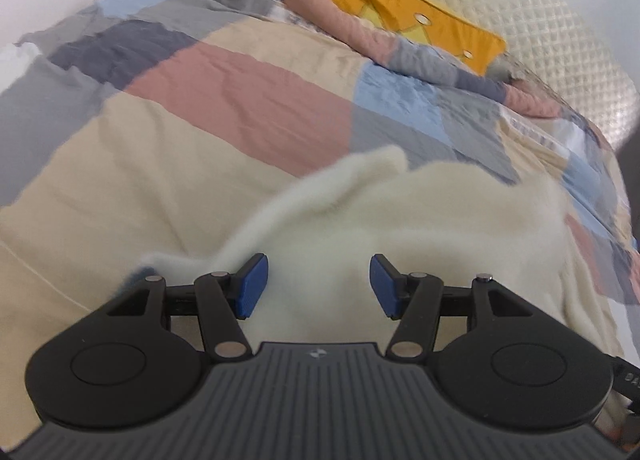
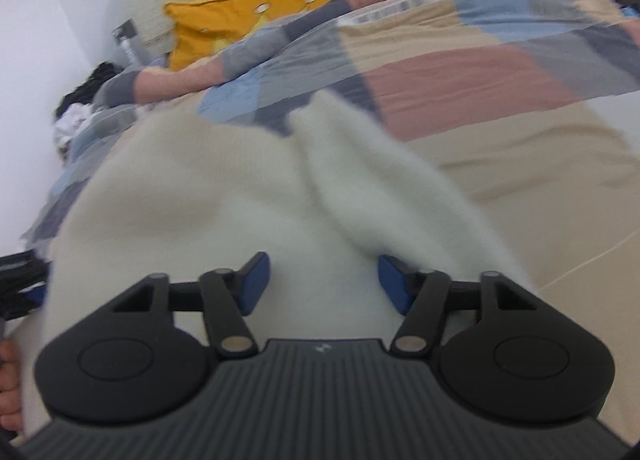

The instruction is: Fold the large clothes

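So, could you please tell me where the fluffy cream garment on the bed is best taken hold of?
Probably at the raised ridge of the fluffy cream garment, where the cloth stands up off the patchwork duvet. Bring the right hand-held gripper down from the near side with one pad on either side of that fold; flat areas give the pads nothing to pinch.

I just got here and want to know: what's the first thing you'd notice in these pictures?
The fluffy cream garment grabs you first, lying rumpled on the patchwork duvet right in front of both grippers. The left gripper and right gripper each stand open over it, blue pads apart. Farther back, a bright yellow pillow leans against the pale quilted headboard.
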The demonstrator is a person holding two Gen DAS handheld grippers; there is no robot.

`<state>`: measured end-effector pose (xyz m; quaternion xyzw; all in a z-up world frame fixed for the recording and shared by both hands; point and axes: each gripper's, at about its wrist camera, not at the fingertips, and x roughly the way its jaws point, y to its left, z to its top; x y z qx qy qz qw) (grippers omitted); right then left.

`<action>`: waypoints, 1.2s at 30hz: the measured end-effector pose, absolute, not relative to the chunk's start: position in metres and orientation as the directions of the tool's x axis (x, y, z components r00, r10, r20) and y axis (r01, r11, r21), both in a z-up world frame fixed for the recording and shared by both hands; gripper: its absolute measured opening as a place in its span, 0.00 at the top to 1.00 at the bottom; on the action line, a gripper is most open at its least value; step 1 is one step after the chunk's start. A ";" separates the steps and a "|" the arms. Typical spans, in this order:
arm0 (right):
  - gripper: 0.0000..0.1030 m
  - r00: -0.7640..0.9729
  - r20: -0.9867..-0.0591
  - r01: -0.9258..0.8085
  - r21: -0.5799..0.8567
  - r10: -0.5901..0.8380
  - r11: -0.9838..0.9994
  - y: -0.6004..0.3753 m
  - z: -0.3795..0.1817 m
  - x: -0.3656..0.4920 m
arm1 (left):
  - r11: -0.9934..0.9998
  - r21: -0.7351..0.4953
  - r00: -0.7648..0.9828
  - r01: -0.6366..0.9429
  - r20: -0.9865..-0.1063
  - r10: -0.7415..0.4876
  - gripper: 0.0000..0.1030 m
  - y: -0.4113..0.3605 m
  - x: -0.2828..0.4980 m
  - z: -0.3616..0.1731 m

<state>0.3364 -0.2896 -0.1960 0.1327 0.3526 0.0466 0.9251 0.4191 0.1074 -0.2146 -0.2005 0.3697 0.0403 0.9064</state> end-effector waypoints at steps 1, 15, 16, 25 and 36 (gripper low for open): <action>0.45 0.756 -0.636 0.030 0.269 0.155 0.963 -0.294 -0.195 0.335 | 0.913 -0.338 0.727 -0.229 -0.683 -0.070 0.40 0.111 0.418 -0.214; 0.42 0.811 -0.577 0.207 0.122 -0.100 0.971 -0.334 -0.179 0.325 | 0.901 -0.277 0.714 -0.333 -0.698 0.049 0.39 0.141 0.410 -0.206; 0.40 0.803 -0.580 0.236 0.091 -0.141 0.968 -0.335 -0.179 0.325 | 0.903 -0.272 0.710 -0.332 -0.702 0.049 0.39 0.141 0.411 -0.207; 0.56 0.761 -0.649 0.238 0.293 0.010 0.926 -0.364 -0.198 0.337 | 0.896 -0.301 0.697 -0.326 -0.717 0.013 0.67 0.142 0.418 -0.217; 0.88 0.821 -0.571 0.139 0.238 0.023 0.961 -0.342 -0.163 0.328 | 0.885 -0.345 0.743 -0.313 -0.669 0.002 0.89 0.143 0.408 -0.205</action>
